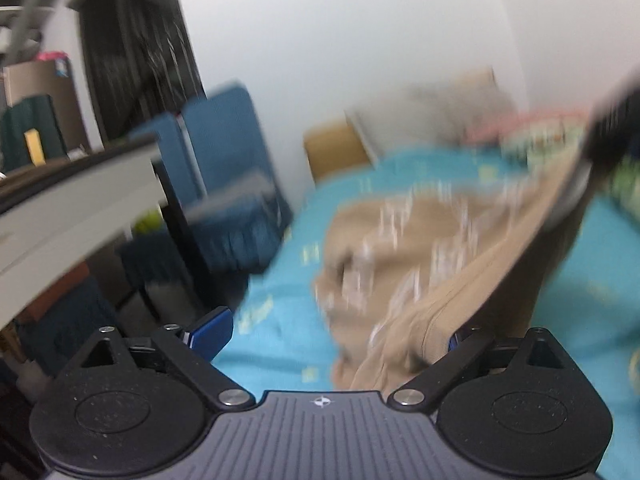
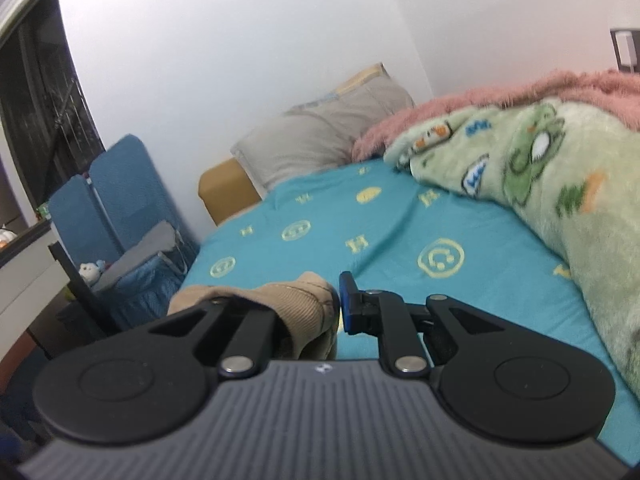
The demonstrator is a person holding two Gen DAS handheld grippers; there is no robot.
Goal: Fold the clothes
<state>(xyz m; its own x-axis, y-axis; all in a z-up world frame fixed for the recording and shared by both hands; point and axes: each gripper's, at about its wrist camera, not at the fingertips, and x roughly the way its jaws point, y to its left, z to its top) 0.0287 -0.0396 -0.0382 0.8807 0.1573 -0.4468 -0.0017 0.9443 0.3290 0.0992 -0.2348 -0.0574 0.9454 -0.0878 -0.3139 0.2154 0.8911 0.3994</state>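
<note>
Right wrist view: the right gripper is seen nearly closed, with a bunched edge of the tan garment pinched between its blue pads; one pad shows, the other is hidden by cloth. Beyond the fingers the teal sheet is spread, with a green blanket heaped at the right and a grey pillow against the wall.

In the left wrist view, heavily blurred, the left gripper is held wide apart. Cloth is draped by its right finger, but nothing is seen pressed between the pads. The garment is stretched from the sheet up toward the right gripper at the upper right.

Judged from this, the garment is being lifted and spread out, before any fold is made. Next, a free corner or hem would need to be found and pinched by the left gripper, so the cloth can be pulled flat between both.
</note>
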